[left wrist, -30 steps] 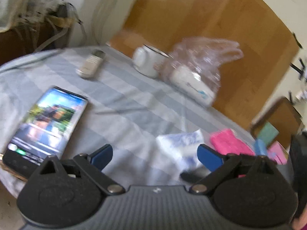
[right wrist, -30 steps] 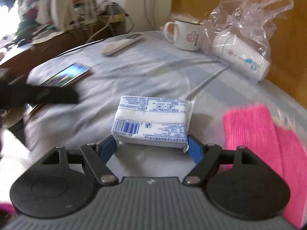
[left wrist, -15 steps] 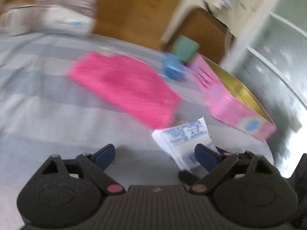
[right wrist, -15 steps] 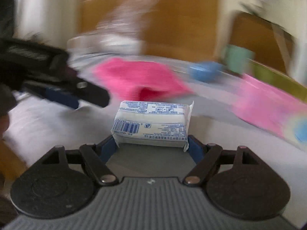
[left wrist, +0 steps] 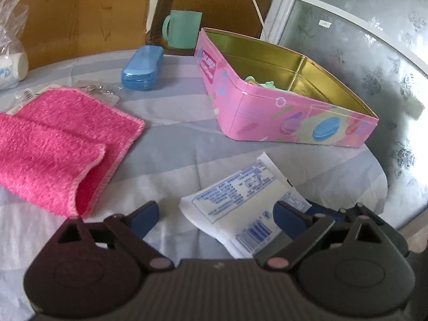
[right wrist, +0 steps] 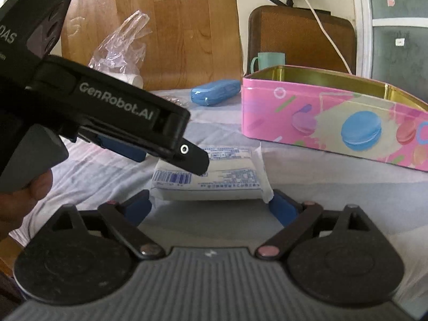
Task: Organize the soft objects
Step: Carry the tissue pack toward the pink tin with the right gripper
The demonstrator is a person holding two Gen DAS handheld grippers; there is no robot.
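Note:
My right gripper [right wrist: 210, 203] is shut on a white tissue pack [right wrist: 214, 179] with blue print and holds it above the table. The pack also shows in the left wrist view [left wrist: 240, 208], between my left gripper's fingers. My left gripper [left wrist: 216, 214] is open and empty; its body [right wrist: 107, 112] crosses the right wrist view just left of and above the pack. A folded pink towel [left wrist: 58, 139] lies on the table to the left. An open pink tin box [left wrist: 281, 96] with a gold inside stands ahead, with something pale green [left wrist: 262, 83] in it.
A blue case [left wrist: 141, 67] and a green mug [left wrist: 182, 29] stand behind the tin. A plastic bag [right wrist: 120, 45] with a white roll sits at the back left. A brown chair back [right wrist: 299, 37] and a glass door [left wrist: 374, 53] lie beyond the table's right edge.
Both grippers have swung right, away from the phone and white mug toward the pink tin. The right gripper still holds the tissue pack. The left gripper has come close beside the pack.

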